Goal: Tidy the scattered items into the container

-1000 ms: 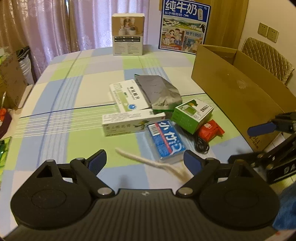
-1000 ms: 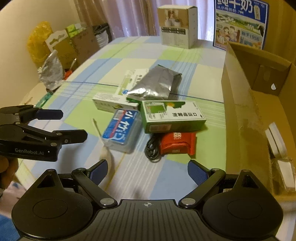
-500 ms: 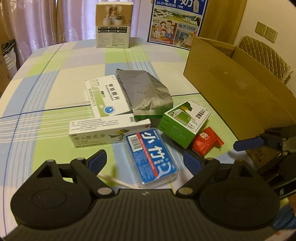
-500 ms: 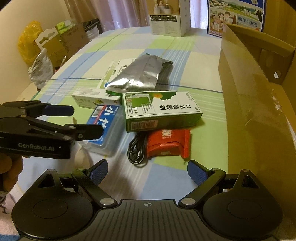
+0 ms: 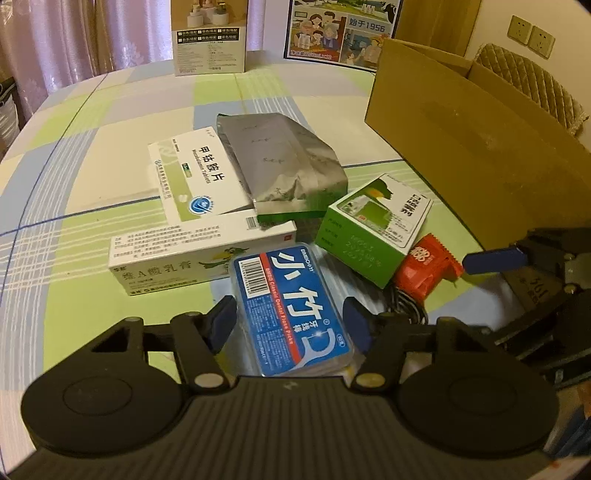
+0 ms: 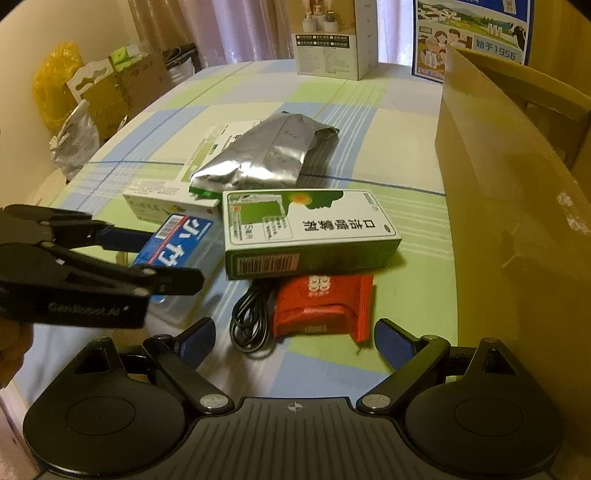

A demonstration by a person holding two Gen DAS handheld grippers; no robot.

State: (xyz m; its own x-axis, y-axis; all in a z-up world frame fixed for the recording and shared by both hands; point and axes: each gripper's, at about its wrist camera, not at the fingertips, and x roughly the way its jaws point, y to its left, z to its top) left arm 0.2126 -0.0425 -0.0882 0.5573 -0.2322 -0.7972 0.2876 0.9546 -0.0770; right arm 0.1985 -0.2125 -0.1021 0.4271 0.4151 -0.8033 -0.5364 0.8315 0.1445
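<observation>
My left gripper (image 5: 290,321) is open with its fingers on either side of the blue dental floss pick box (image 5: 291,306), which lies flat on the table; it also shows in the right wrist view (image 6: 177,240). My right gripper (image 6: 293,341) is open, just in front of the red packet (image 6: 321,302) and the coiled black cable (image 6: 251,325). Behind them lie a green and white box (image 6: 306,229), a silver foil bag (image 6: 266,151), a white medicine box (image 5: 195,177) and a long white ointment box (image 5: 192,258). The cardboard container (image 6: 498,177) stands at the right.
The checked tablecloth (image 5: 110,122) covers the table. A white carton (image 5: 208,37) and a milk carton with a blue print (image 5: 343,29) stand at the far edge. Bags and boxes (image 6: 92,92) sit off the table's left side. A padded chair (image 5: 532,81) is behind the container.
My left gripper has moved forward and down until its fingers straddle the floss box. My right gripper has moved forward toward the red packet and cable. Both stay open.
</observation>
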